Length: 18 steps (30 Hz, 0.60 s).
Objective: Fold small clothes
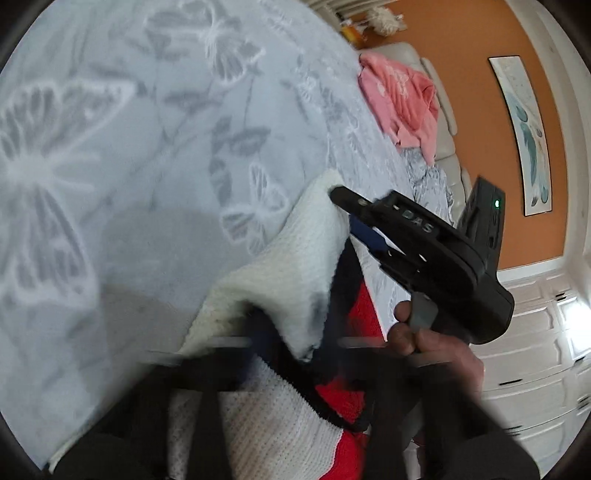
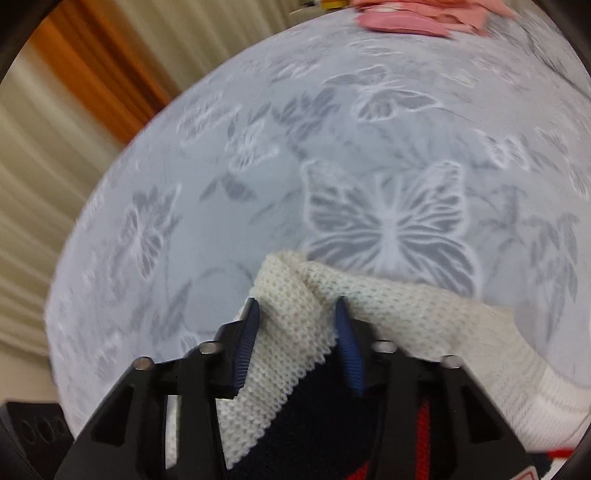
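A small knitted sweater point(image 1: 280, 266), cream with navy and red bands, hangs lifted above a pale blue butterfly-print bedspread point(image 1: 140, 140). My left gripper point(image 1: 273, 354) is blurred at the bottom of the left wrist view, shut on the sweater's edge. My right gripper point(image 1: 340, 195) shows there at mid right, pinching the sweater's upper corner. In the right wrist view the blue pads point(image 2: 343, 343) of my right gripper point(image 2: 297, 325) clamp the cream knit point(image 2: 295, 354), which drapes off to the right over the bedspread point(image 2: 332, 166).
A pink garment point(image 1: 402, 99) lies crumpled at the bed's far edge, also at the top of the right wrist view point(image 2: 413, 18). Orange wall with a framed picture point(image 1: 524, 133) and white cabinets point(image 1: 539, 350) stand on the right. Curtains point(image 2: 55, 147) hang on the left.
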Each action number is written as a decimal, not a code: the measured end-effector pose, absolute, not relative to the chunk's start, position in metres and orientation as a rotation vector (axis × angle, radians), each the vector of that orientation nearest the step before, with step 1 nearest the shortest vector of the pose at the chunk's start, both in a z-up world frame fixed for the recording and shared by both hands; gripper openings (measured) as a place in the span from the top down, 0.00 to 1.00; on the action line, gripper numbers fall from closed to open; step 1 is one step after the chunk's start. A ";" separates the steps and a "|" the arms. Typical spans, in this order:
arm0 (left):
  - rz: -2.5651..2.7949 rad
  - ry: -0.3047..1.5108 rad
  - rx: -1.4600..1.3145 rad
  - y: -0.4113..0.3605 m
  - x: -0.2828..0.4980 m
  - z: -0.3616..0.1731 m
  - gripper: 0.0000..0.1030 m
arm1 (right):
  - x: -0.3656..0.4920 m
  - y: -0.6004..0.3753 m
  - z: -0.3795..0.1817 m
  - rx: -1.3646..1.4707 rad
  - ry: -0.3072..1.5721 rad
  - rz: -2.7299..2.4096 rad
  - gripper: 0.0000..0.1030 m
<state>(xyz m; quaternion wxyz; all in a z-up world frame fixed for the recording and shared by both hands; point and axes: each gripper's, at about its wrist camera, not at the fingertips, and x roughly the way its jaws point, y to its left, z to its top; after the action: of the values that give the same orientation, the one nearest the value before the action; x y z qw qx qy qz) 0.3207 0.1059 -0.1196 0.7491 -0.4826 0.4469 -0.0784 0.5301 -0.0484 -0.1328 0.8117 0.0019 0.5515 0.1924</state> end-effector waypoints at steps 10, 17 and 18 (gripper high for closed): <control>-0.036 0.970 -0.863 0.100 0.315 -0.116 0.93 | 0.542 -0.037 -0.132 -0.010 1.090 0.298 0.90; -0.244 0.915 -0.696 0.047 0.273 -0.062 0.65 | 0.411 -0.168 -0.059 0.122 0.891 0.290 0.59; -0.282 0.935 -0.700 0.029 0.263 -0.061 0.59 | 0.392 -0.196 -0.057 0.114 0.898 0.247 0.59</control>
<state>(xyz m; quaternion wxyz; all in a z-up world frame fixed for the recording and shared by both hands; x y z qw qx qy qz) 0.2633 0.0294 -0.0608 0.8249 -0.3295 0.4398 -0.1328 0.3917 -0.1960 -0.0567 0.8920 0.0550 0.4325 0.1190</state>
